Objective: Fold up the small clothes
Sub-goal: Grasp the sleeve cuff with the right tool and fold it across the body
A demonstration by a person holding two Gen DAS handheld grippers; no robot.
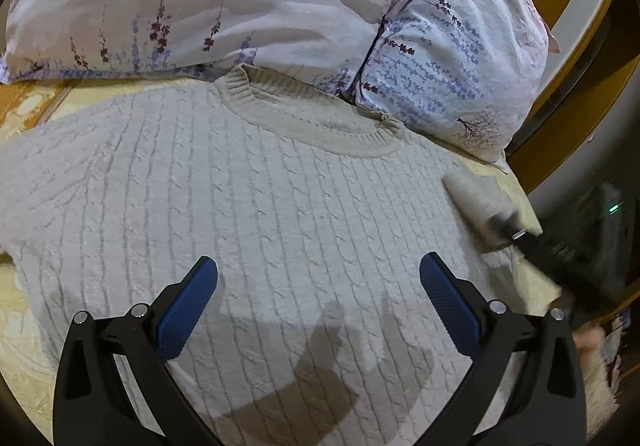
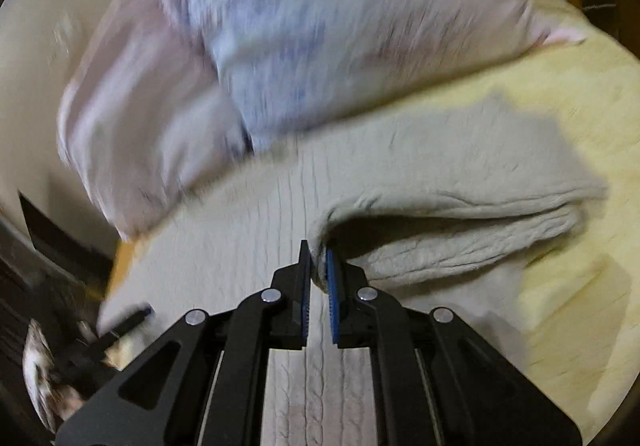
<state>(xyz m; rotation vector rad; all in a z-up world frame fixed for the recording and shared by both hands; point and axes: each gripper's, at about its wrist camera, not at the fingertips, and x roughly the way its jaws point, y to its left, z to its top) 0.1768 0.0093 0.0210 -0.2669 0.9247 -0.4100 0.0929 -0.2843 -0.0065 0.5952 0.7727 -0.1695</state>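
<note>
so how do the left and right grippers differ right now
The left gripper has its jaws spread wide and holds nothing, hovering over the sweater; the right gripper has its jaws closed on the sweater's sleeve, lifting a fold. The left view is sharp, the right view blurred. Both have blue pads.

I see a cream cable-knit sweater (image 1: 248, 198) lying flat, front up, ribbed round collar (image 1: 316, 126) toward the pillows; its sleeve (image 2: 460, 230) is lifted, bunched and folded over, wrinkled along the edge.

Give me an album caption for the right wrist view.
Right gripper jaws pinch the cream sweater's sleeve beside the pillows.
</note>
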